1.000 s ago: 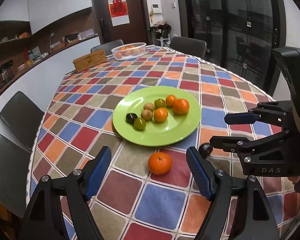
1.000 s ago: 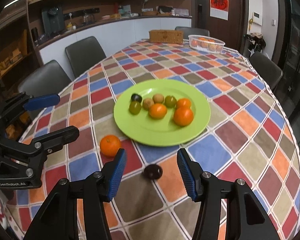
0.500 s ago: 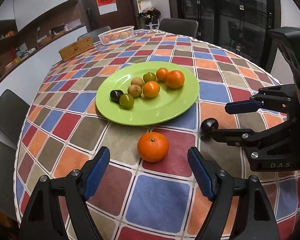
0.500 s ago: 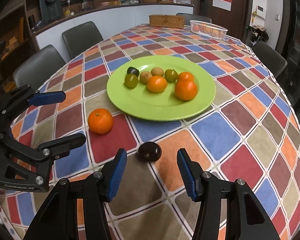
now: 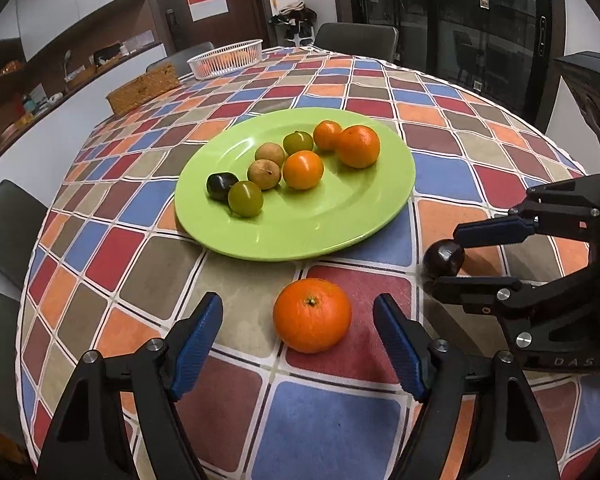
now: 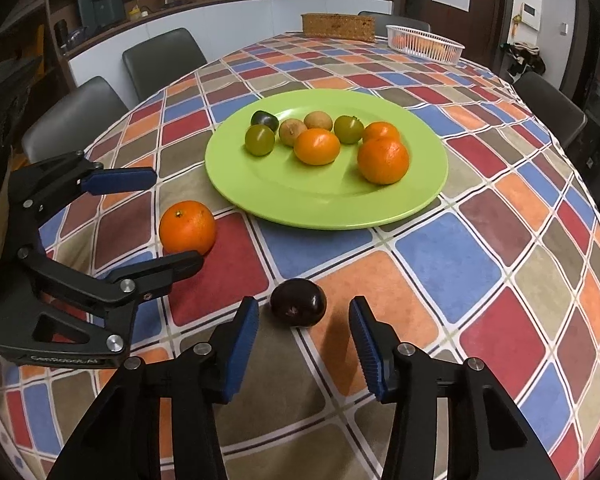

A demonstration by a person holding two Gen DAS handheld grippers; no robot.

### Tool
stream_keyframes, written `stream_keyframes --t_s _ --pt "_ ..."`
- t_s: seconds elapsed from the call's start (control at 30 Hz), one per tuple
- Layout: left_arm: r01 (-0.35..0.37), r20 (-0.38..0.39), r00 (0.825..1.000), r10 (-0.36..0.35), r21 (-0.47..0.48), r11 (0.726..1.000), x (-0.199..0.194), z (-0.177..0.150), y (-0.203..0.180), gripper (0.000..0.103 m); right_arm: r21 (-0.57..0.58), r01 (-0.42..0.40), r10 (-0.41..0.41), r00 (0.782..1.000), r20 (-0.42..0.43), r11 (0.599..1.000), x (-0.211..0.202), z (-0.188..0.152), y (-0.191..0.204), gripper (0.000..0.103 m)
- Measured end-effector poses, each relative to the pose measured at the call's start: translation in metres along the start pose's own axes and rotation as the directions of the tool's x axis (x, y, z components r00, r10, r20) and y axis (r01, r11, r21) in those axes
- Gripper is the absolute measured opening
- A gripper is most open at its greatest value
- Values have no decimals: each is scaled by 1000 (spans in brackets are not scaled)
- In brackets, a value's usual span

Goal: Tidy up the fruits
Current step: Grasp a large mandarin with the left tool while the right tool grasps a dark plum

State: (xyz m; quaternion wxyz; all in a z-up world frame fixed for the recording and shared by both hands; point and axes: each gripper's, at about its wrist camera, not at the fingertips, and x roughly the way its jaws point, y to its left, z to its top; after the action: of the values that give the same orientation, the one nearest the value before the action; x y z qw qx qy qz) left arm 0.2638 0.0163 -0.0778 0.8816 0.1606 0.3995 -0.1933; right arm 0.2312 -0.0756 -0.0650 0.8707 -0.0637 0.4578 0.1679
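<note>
Left wrist view only, glass doors (image 5: 480,28), both grippers released, closing around fruit.

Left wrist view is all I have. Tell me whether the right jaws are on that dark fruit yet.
Observer: Not yet. In the right wrist view, the plum lies between the jaws of the right gripper. The jaws have just been closing, but a gap shows on each side of the plum.
Operator: Now check my own side from there.
Observer: Seen side-on, the orange sits level with the tips of the left gripper, not deep between the jaws. Those jaws have just been closing a little. I cannot tell from this angle whether the lower tip touches the orange.
</note>
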Motion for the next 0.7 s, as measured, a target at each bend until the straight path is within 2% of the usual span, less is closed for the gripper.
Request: stream_keyframes --t_s 0.13,0.2,0.33,0.4,0.7 --pt "22 -19 1000 -22 -18 1000 5 1 2 61 5 -8 8 1000 -4 1000 3 1 0 43" --pt "34 -26 999 -35 -26 999 8 1 3 55 10 -18 18 1000 -9 1000 5 2 -1 37" --pt "70 -42 996 -73 -53 996 12 1 5 41 14 -25 25 1000 -12 1000 7 2 0 35" --pt "72 -43 996 -74 -60 996 12 1 4 41 17 -28 28 1000 -12 999 7 3 -1 31" --pt "74 -39 996 -77 -85 994 3 0 2 41 34 -39 39 999 1 999 2 4 -4 30"
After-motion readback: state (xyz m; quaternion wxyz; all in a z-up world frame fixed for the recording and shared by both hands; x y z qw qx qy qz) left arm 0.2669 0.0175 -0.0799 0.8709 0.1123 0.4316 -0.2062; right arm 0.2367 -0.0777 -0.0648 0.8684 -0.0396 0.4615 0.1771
